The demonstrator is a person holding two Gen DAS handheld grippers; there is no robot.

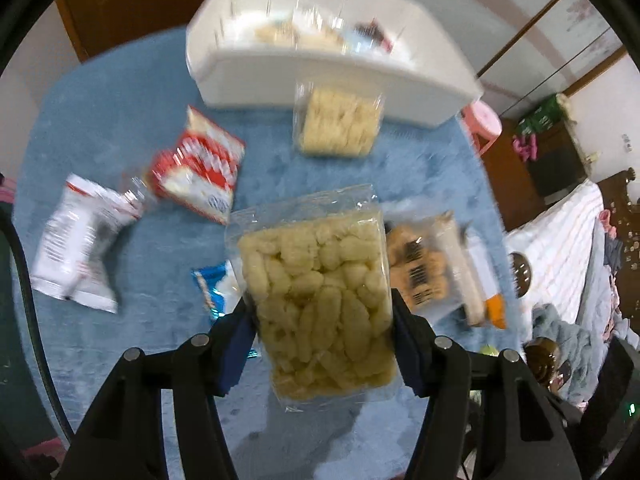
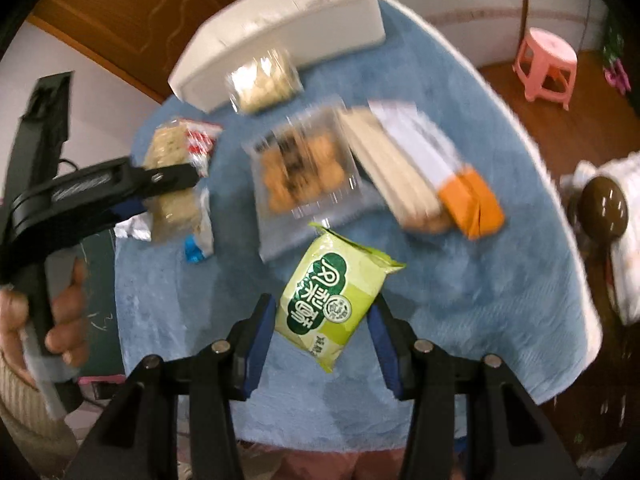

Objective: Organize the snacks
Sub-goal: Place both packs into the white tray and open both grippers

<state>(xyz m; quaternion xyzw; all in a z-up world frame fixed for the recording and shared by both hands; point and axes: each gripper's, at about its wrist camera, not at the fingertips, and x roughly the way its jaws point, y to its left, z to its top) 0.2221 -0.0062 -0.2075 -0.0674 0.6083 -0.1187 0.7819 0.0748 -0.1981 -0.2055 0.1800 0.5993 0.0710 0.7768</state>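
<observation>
The left tool (image 1: 320,312) is gripping a clear bag of puffs (image 1: 320,300) and the right tool (image 2: 320,324) a green packet (image 2: 332,300), while several snacks are lying on the bench (image 1: 120,120) ahead, outside the white bin (image 1: 320,76).

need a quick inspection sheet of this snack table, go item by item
surface: blue cloth on the table
job's things: white bin at the far edge, some snacks inside; clear puff bag beside it; red packet, white packet, cookie tray, cracker box loose
clutter: nothing seen
grippers: left claw holds a puff bag; right claw holds a green packet
cables: nothing seen
surroundings: pink stool, wooden door
</observation>
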